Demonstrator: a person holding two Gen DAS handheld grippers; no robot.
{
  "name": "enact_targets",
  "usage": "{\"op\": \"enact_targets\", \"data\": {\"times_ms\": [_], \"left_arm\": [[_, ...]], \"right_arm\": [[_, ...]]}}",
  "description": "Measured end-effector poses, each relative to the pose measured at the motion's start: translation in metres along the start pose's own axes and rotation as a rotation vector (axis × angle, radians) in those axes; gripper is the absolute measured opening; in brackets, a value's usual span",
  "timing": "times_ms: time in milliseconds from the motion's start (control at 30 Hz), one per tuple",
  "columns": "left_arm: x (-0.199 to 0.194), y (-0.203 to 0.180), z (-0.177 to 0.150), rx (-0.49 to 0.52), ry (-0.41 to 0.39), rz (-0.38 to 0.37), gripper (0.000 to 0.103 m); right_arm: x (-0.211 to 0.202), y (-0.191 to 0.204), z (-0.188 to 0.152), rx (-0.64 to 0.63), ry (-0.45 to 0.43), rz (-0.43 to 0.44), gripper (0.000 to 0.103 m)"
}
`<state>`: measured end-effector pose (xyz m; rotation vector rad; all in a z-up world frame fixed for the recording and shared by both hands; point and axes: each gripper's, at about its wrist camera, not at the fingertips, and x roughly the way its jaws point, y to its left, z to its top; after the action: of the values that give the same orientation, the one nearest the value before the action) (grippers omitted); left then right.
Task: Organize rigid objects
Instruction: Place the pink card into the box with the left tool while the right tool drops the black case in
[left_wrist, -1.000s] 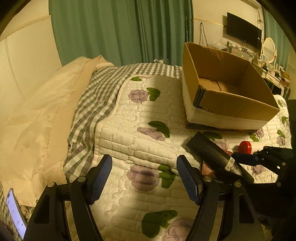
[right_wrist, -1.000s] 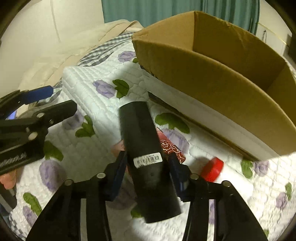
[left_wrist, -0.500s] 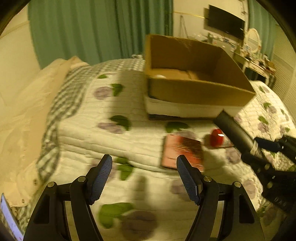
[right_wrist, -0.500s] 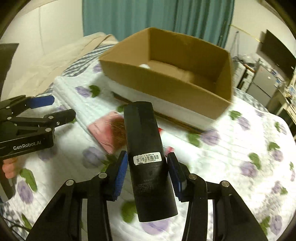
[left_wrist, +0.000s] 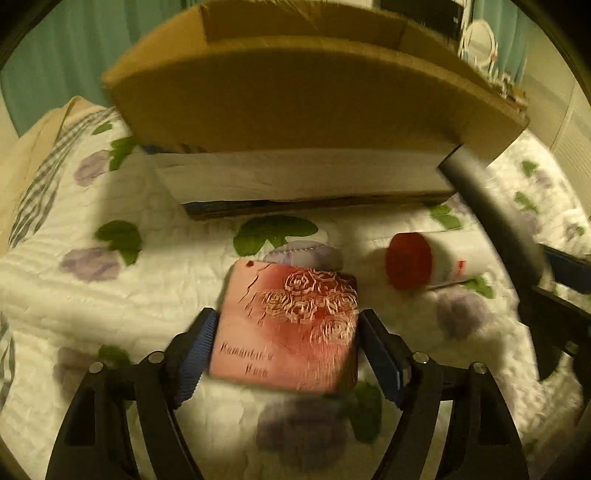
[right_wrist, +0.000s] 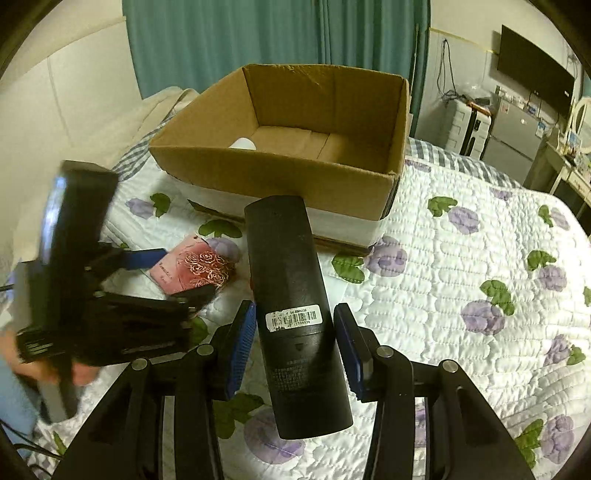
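On the bed, the left claw (left_wrist: 286, 354) stands with its two blue pads on either side of a flat pink box (left_wrist: 288, 325) with a rose pattern, which lies on the floral quilt (left_wrist: 110, 295) in the lower middle of the left wrist view. The pads look very near to the box edges, but the picture is blurred and I cannot tell if they already press on it. The right claw (right_wrist: 295, 347) holds a black cylinder with a barcode label (right_wrist: 291, 310) between its pads, in the lower middle of the right wrist view, raised above the quilt and pointing toward the cardboard box (right_wrist: 273, 181). This box is open at the top and stands in the upper middle of both views; a small white thing (right_wrist: 242, 143) already lies inside, at its left corner. A white bottle with a red cap (left_wrist: 432, 264) lies on its side just to the right of the pink box. I judge that the step in hand is to take the pink box with the left claw. To do it well, the pads should close squarely on the two opposite side edges, low enough to catch the thin wall, because the soft quilt can let the box tilt or slip. The right claw should keep the cylinder away from the left one and lift it above the cardboard rim before release.
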<state>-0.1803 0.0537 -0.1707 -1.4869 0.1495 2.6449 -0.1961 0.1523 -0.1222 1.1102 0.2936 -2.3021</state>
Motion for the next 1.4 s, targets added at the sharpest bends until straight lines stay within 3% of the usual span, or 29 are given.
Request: {"op": "enact_targets", "data": {"times_ms": [133, 233, 467, 700, 900, 1067, 1200, 1400], "left_arm": [[0.003, -0.012, 0.0, 0.061, -0.011, 0.055, 0.083], [-0.008, -0.01, -0.003, 0.047, -0.029, 0.043, 0.072], [-0.046, -0.006, -0.013, -0.002, -0.068, 0.018, 0.072], [-0.097, -0.005, -0.009, -0.036, -0.162, 0.01, 0.072], [-0.134, 0.005, 0.033, -0.042, -0.269, 0.025, 0.072], [-0.148, 0.01, 0.081, -0.045, -0.343, 0.045, 0.072], [-0.13, 0.013, 0.118, -0.049, -0.346, 0.059, 0.072], [-0.087, 0.004, 0.131, -0.034, -0.315, 0.091, 0.074]], "right_arm": [[0.005, 0.0, -0.002, 0.005, 0.016, -0.008, 0.043], [0.004, 0.001, -0.003, 0.012, 0.015, -0.016, 0.043], [-0.018, 0.005, -0.005, 0.007, -0.026, -0.02, 0.04], [-0.051, 0.004, 0.004, 0.017, -0.095, -0.005, 0.037], [-0.081, -0.004, 0.032, 0.026, -0.181, 0.004, 0.037], [-0.104, -0.016, 0.074, 0.005, -0.258, -0.032, 0.037], [-0.102, -0.025, 0.106, 0.001, -0.279, -0.04, 0.037], [-0.067, -0.032, 0.125, -0.015, -0.236, -0.049, 0.037]]}}
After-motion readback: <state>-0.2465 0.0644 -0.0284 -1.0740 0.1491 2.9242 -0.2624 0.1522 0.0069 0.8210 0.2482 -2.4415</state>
